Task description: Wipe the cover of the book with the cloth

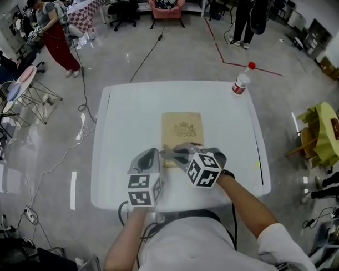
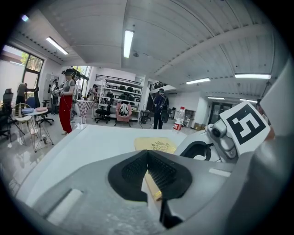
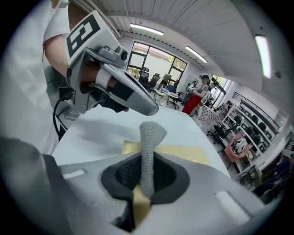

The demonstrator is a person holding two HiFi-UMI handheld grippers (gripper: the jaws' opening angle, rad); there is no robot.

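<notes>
We log the right claw clamped on the grey cloth over the book. Left claw is closed together, empty, on the white tabletop.

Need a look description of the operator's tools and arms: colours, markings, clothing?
The left tool and right tool both have grey bodies with black ribbed pads. Each carries a white cube with black square markers. The person wears white sleeves and a dark band on the right wrist.
</notes>
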